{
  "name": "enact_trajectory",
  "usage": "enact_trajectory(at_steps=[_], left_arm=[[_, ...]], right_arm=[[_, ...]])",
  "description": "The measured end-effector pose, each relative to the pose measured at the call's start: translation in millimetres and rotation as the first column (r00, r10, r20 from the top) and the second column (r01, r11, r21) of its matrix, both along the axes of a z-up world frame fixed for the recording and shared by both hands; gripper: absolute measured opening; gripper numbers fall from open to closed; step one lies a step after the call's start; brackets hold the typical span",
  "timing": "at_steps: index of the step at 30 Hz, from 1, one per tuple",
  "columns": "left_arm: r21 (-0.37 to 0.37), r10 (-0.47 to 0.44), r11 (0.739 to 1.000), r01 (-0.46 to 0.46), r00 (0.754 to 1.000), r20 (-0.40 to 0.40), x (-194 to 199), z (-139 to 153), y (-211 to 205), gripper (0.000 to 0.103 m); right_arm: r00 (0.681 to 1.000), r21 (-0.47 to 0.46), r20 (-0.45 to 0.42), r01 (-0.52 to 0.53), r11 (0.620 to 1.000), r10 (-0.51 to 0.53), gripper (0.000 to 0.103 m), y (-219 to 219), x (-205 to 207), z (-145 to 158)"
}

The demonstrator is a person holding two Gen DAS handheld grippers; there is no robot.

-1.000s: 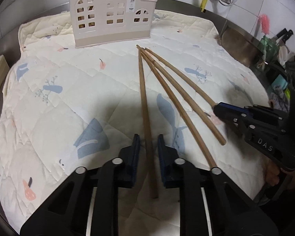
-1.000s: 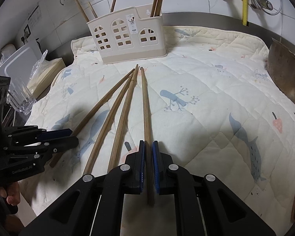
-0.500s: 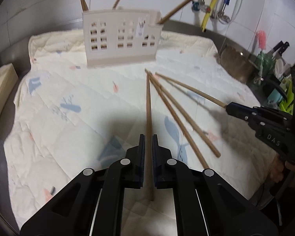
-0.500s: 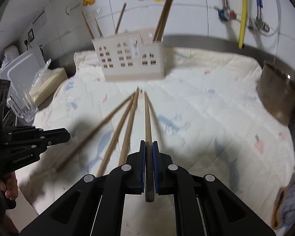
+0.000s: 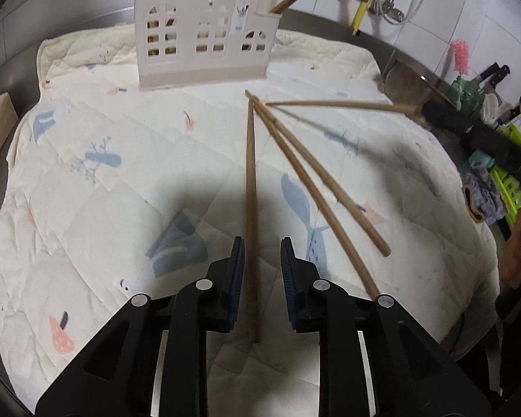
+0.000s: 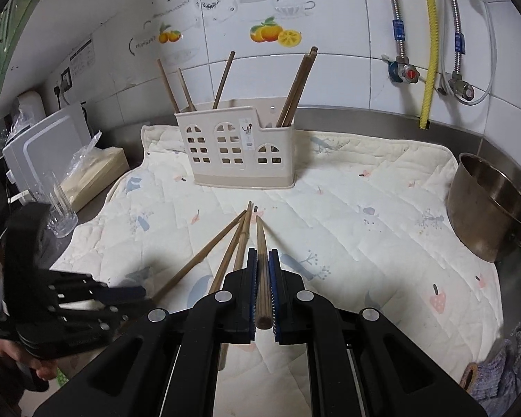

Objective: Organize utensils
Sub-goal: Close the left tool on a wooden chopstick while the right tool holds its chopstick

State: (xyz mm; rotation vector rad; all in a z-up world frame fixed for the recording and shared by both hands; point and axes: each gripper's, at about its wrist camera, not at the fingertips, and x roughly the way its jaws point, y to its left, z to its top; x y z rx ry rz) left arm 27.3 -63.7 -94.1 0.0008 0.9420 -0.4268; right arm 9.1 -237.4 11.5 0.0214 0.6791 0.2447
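Chopsticks are what we sort: 3 lie on the quilted mat (image 5: 87, 180), and at its far edge the holder (image 6: 239, 153) has 5 upright. Our left gripper (image 5: 260, 264), jaws just parted, loosely straddles the leftmost chopstick (image 5: 250, 187). Our right gripper (image 6: 262, 292) clamps 1 lifted chopstick (image 6: 261, 264), which, we judge, next needs carrying into the holder tip-first.

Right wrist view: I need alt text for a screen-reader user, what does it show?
The right tool is shut on a wooden chopstick, lifted above a cream quilted mat where three more chopsticks lie. Behind stands a beige house-shaped utensil holder with chopsticks upright in it; the left tool is at lower left.
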Motion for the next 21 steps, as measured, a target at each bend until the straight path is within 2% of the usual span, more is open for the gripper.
enact_trajectory(at_steps=[6, 9, 12, 19, 21], left_arm=[[0.015, -0.002, 1.0, 0.002, 1.0, -0.013, 3, -8, -1, 0.021], [0.048, 0.006, 0.999, -0.006, 1.0, -0.002, 4, -9, -3, 0.011], [0.041, 0.019, 0.999, -0.019, 1.0, -0.003, 6, -5, 0, 0.007], [0.018, 0.037, 0.999, -0.039, 0.996, 0.085, 8, 29, 12, 0.006], [0.016, 0.014, 1.0, -0.016, 0.994, 0.112, 9, 42, 12, 0.006]], right_arm=[[1.0, 0.006, 0.007, -0.002, 1.0, 0.002, 0.006, 0, 0, 2], [1.0, 0.011, 0.006, -0.003, 1.0, 0.003, 0.006, -1, 1, 2], [1.0, 0.009, 0.01, -0.007, 1.0, 0.007, 0.006, 0, 2, 4], [0.998, 0.007, 0.046, -0.035, 0.999, 0.034, 0.006, -1, 10, 25], [0.998, 0.007, 0.053, -0.042, 0.999, 0.042, 0.006, -2, 14, 31]])
